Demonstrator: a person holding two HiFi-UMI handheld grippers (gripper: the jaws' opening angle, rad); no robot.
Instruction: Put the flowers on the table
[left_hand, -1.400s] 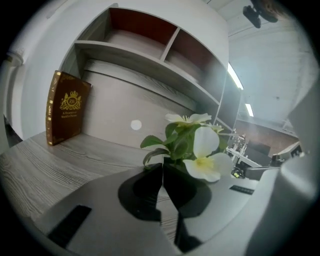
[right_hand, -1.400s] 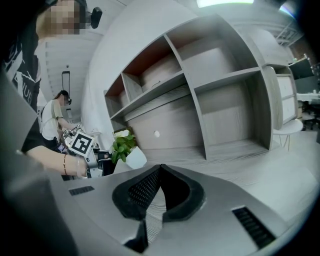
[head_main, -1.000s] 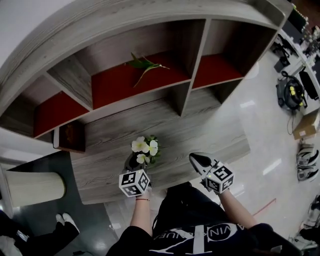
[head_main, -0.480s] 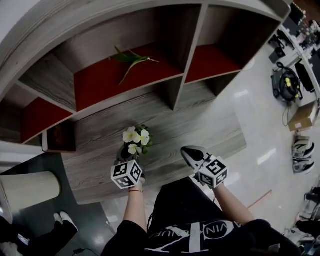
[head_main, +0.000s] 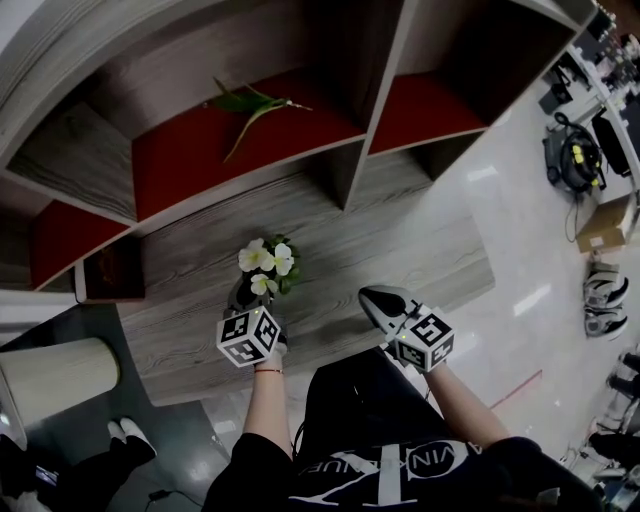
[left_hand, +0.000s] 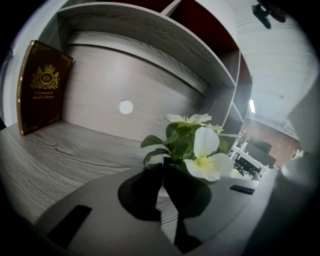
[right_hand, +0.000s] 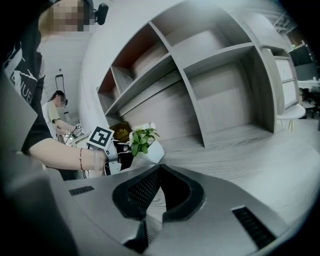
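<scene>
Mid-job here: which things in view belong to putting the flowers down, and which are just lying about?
In the job: white pot of white flowers, held in the left gripper; grey wood-grain table.
Lying about: dark red book with gold crest; green leafy stem in the red-backed shelf; cream cylinder on the floor; shut, empty right gripper.

Curved grey wood shelving (head_main: 345, 175), glossy pale floor (head_main: 520, 255)

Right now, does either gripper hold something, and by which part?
The left gripper pinches the small white flower pot by its rim, it seems. The right gripper, jaws together, holds nothing.
</scene>
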